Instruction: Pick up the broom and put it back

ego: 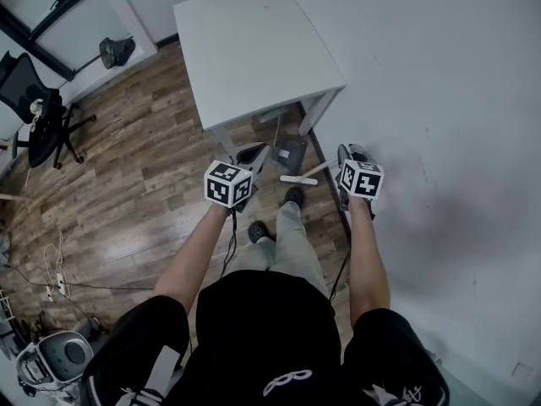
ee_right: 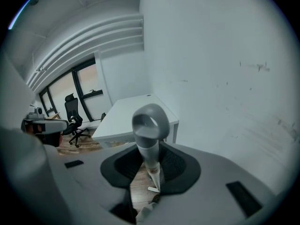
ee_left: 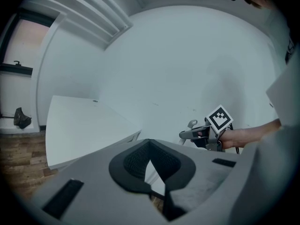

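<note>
The broom has a grey handle [ee_right: 149, 146] ending in a grey loop [ee_right: 150, 121]; its white head [ego: 298, 179] shows low by the floor near the person's feet. My right gripper [ee_right: 149, 165] is shut on the handle just below the loop, and it stands close to the white wall [ego: 348, 152]. The left gripper [ego: 252, 154] is beside it to the left, over the floor in front of the desk. In the left gripper view its jaws [ee_left: 149, 145] meet at the tips with nothing between them, and the right gripper [ee_left: 197, 134] shows off to the right.
A white desk [ego: 254, 49] stands against the wall [ego: 439, 100] ahead. A dark grey object [ego: 292, 154] lies on the wooden floor under its near corner. A black office chair [ego: 34, 112] stands at the far left. Cables run along the floor.
</note>
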`<state>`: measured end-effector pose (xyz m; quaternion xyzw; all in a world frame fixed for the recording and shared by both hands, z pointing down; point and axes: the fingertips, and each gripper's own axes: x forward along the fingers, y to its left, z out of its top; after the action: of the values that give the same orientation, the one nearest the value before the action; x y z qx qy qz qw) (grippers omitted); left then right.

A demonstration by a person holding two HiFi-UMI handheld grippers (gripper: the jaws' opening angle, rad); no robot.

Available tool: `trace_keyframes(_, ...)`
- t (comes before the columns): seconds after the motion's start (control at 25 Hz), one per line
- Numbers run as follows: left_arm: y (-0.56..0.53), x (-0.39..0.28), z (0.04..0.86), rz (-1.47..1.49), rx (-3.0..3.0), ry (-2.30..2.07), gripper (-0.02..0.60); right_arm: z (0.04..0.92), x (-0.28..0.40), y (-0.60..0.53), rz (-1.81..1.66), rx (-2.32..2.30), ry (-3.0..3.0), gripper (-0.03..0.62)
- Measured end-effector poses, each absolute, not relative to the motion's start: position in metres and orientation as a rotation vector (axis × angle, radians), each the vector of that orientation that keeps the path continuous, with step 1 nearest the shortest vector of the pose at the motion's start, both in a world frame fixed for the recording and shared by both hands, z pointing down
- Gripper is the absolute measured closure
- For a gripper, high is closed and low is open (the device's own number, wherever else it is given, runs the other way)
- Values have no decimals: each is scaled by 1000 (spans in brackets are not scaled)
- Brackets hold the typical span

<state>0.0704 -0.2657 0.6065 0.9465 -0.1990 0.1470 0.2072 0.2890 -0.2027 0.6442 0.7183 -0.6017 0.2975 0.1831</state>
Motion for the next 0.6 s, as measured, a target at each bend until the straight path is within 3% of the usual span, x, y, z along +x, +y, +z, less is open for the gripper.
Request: trace_keyframes(0.6,-274,83,630,454,2611,-565,571,685,300,-210,902,1989,-1679,477)
